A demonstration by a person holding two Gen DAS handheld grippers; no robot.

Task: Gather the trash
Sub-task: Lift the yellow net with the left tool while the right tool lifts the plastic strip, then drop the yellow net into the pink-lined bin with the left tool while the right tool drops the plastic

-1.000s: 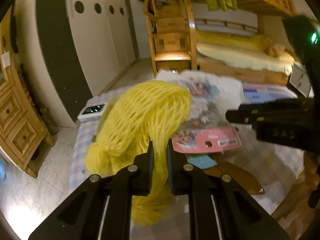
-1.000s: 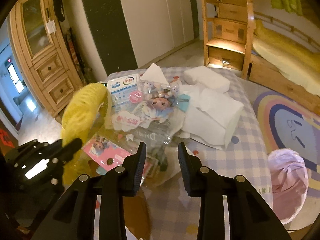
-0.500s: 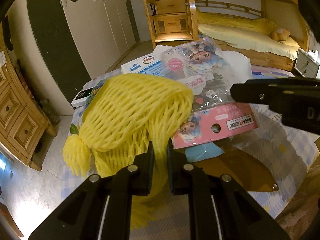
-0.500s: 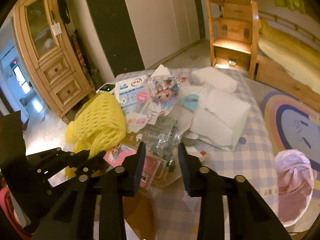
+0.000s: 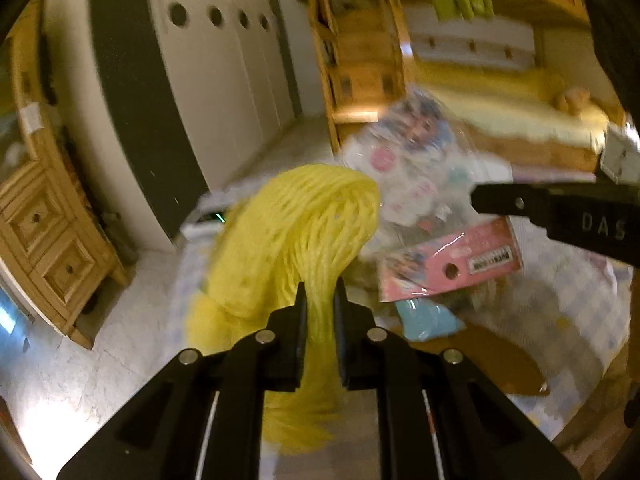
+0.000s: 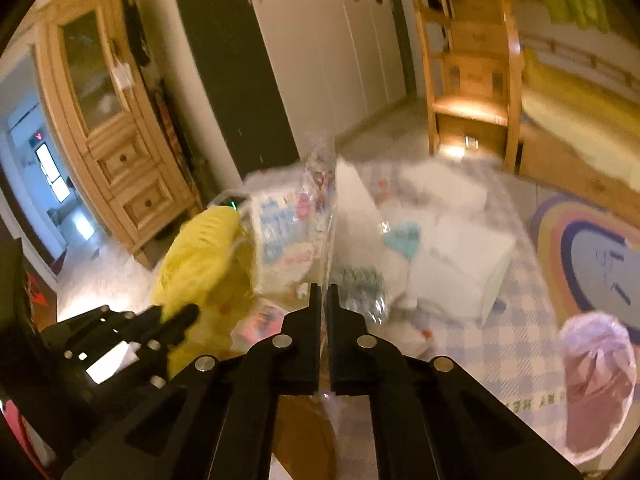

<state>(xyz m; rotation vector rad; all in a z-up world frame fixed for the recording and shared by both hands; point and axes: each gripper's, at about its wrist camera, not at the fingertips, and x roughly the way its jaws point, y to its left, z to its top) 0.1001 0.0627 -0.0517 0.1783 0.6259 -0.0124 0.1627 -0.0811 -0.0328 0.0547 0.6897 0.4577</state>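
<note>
Above the table point(image 6: 520, 360), left jaws clenched on yellow foam net point(image 5: 304, 232), right jaws just clamped on clear wrapper point(image 6: 320, 208)

The table's point(image 6: 516, 344) checked cloth is lying bare along its near right part, offering open passage toward the pink-lined bin point(image 6: 596, 384) standing just off that edge. The middle and far side are being crowded by white foam blocks point(image 6: 452, 248) and loose wrappers — little room there for a gripper to be threading through. In the left wrist view, the yellow foam net point(image 5: 304, 240) is hanging in front of the left side, while the right gripper point(image 5: 480, 200) is reaching across from the right, narrowing the gap over the pink card package point(image 5: 452, 264).
</note>
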